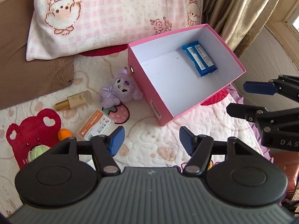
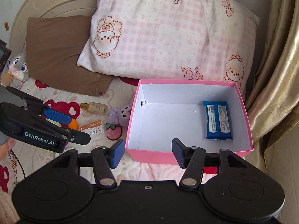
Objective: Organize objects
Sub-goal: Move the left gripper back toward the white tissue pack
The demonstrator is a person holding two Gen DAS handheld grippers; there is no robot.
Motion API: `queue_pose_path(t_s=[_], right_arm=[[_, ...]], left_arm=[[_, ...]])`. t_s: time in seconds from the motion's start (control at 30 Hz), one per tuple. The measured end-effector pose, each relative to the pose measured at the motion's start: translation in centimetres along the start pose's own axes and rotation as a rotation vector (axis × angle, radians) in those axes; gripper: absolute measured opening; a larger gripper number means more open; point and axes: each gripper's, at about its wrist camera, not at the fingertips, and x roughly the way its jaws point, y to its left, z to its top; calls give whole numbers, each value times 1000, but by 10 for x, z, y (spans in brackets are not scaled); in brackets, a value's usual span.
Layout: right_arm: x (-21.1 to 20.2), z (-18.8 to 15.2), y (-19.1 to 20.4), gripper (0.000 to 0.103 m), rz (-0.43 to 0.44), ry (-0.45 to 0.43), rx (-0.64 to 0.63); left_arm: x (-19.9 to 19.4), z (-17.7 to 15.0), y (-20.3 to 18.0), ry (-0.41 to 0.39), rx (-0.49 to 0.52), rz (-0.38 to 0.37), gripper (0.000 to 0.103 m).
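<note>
Hovering with both the left claw (image 1: 150, 140) and right claw (image 2: 147, 153) released and empty, we eye the soft purple plush doll (image 1: 119, 91) at frame centre-left, beside the pink cardboard box (image 1: 142, 85); light and squashy, best pinched across its body.

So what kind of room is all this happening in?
Most likely a bedroom, with the work done on a bed. A pink checked pillow and a brown pillow lie at the head of a quilted blanket, and a gold curtain hangs alongside.
</note>
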Motion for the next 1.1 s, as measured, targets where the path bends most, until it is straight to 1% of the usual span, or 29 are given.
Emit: queue_pose_path(t_s=[0.13, 0.23, 0.3, 0.37, 0.53, 0.7, 0.8, 0.9, 1.1], right_arm=[[-11, -4, 27, 67, 21, 1, -73], [-19, -6, 44, 68, 39, 10, -117], [-25, -8, 56, 73, 52, 10, -144], [-30, -9, 66, 82, 65, 4, -173], [-39, -11, 87, 85, 107, -4, -233], [-40, -12, 103, 86, 160, -1, -275], [-35, -14, 112, 86, 194, 0, -304], [-26, -19, 116, 87, 217, 13, -341], [-3, -24, 118, 87, 279, 7, -341]], left_arm=[[-21, -23, 2, -10, 28, 21, 68], [-35, -38, 4, -16, 50, 39, 70], [-42, -46, 6, -24, 55, 54, 73], [-49, -54, 10, -30, 52, 57, 76], [-57, -69, 23, -34, 32, 60, 77], [-64, -84, 43, -49, -6, 46, 77], [-67, -93, 61, -66, -51, 30, 79], [-64, -100, 76, -67, -94, 23, 79], [-48, -116, 105, -79, -184, 1, 79]])
